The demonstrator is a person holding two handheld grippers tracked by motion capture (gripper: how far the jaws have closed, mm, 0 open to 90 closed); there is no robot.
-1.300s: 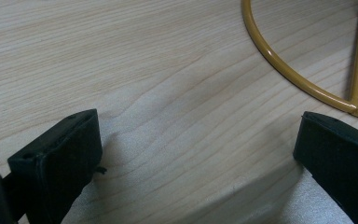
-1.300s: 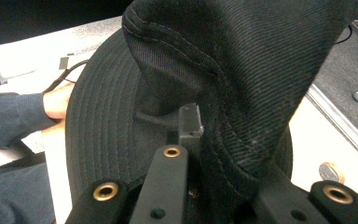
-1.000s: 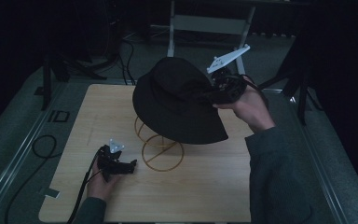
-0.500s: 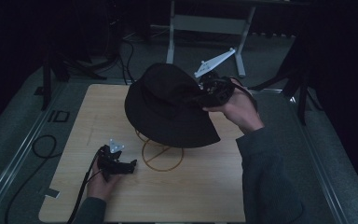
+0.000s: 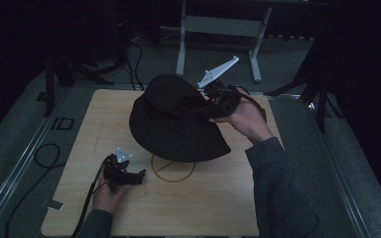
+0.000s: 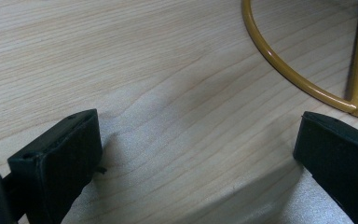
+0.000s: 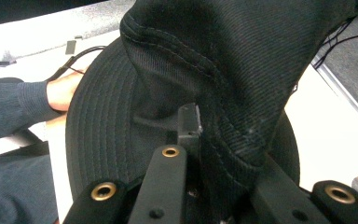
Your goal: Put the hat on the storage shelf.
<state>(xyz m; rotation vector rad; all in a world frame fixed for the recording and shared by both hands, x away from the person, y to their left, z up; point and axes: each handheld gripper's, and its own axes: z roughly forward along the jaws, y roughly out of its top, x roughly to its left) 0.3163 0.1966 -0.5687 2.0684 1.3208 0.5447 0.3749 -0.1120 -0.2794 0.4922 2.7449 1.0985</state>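
Note:
A black bucket hat [image 5: 173, 119] hangs tilted above the middle of the wooden table [image 5: 203, 208], with my right gripper [image 5: 213, 101] shut on its right side. In the right gripper view the jaws [image 7: 205, 140] pinch a fold of the hat [image 7: 242, 60] where crown meets brim. Under the hat lies the gold wire ring [image 5: 173, 168] of a stand, whose upper part is hidden. My left gripper [image 5: 139, 177] rests on the table just left of that ring, open, with bare wood between its jaws [image 6: 196, 154] and the gold ring [image 6: 279, 65] just beyond.
A grey metal frame [image 5: 218, 25] stands on the floor beyond the table. Black stands flank the table at the far left [image 5: 49, 74] and right [image 5: 320, 94]. A cable [image 5: 39, 158] loops on the floor by the left edge.
My right gripper has carried the hat leftward and a little lower, so it now covers the stand's upright wire. The left gripper has stayed put.

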